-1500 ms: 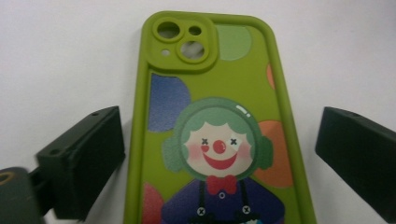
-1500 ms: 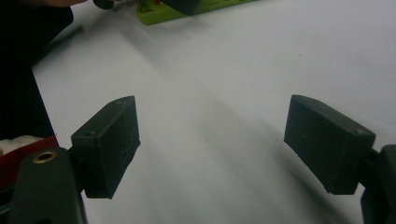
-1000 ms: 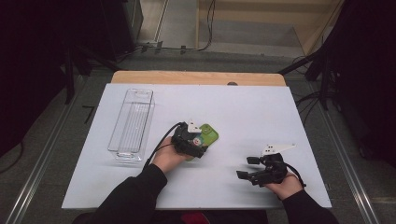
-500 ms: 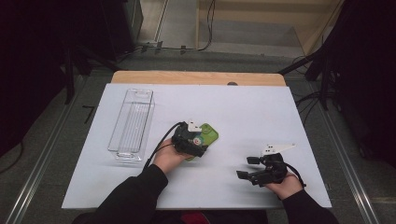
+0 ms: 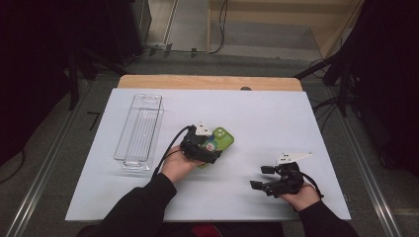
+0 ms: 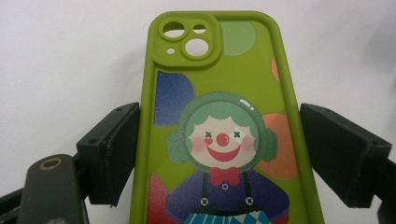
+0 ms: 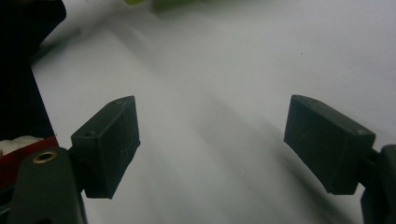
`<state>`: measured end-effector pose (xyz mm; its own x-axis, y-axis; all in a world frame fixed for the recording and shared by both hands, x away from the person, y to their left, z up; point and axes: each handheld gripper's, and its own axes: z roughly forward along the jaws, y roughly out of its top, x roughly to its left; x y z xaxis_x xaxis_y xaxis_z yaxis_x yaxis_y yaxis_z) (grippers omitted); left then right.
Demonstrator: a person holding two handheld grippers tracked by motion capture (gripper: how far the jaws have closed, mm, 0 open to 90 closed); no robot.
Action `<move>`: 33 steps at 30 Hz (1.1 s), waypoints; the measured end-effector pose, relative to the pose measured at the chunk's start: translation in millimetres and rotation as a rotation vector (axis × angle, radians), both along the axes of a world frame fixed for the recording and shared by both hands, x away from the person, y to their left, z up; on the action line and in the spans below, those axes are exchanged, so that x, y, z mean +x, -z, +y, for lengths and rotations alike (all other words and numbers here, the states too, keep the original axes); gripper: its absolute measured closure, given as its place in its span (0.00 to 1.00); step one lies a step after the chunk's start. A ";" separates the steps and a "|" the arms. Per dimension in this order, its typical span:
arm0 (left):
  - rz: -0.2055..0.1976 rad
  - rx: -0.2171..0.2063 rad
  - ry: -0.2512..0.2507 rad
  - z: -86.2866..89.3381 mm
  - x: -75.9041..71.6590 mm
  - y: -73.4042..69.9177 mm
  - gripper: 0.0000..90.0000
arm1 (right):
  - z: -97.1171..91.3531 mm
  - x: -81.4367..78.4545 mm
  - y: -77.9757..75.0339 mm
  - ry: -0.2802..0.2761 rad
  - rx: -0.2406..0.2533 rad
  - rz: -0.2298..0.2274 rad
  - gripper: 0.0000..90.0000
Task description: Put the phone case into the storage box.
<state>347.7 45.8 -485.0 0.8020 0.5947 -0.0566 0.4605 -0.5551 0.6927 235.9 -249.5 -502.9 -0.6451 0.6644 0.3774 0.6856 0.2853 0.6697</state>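
In the left gripper view the green phone case [image 6: 224, 140] runs off the bottom edge — the clown print is cut at the waist. From above, the left hand-held gripper [image 5: 210, 145] covers the case's near half. In the right gripper view the surface [image 7: 224, 70] is smeared — a green scrap at the top edge is cropped.
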 end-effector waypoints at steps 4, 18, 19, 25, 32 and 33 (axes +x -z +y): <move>0.010 -0.039 0.004 2.9 -2.6 -9.3 0.18 | 0.4 -0.3 -0.1 0.003 0.000 -0.007 0.18; 0.026 -0.124 0.007 9.9 -11.0 -29.2 0.18 | -3.2 1.7 -1.8 0.077 0.011 -0.014 0.18; 0.026 -0.124 0.007 9.9 -11.0 -29.2 0.18 | -3.2 1.7 -1.8 0.077 0.011 -0.014 0.18; 0.029 -0.144 0.005 9.5 -15.2 -31.8 0.18 | -1.4 2.5 -6.0 0.093 0.024 -0.002 0.18; 0.046 -0.197 -0.049 14.4 -17.0 -29.2 0.18 | 3.7 2.1 -16.8 0.132 0.031 -0.028 0.18; 0.046 -0.223 -0.073 16.9 -17.5 -28.5 0.18 | 4.8 2.3 -18.5 0.135 0.033 -0.029 0.18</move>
<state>330.2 62.7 -456.5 0.7507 0.6197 -0.2289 0.5279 -0.3545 0.7718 238.2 -244.7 -484.5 -0.5614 0.7337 0.3828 0.6964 0.1690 0.6975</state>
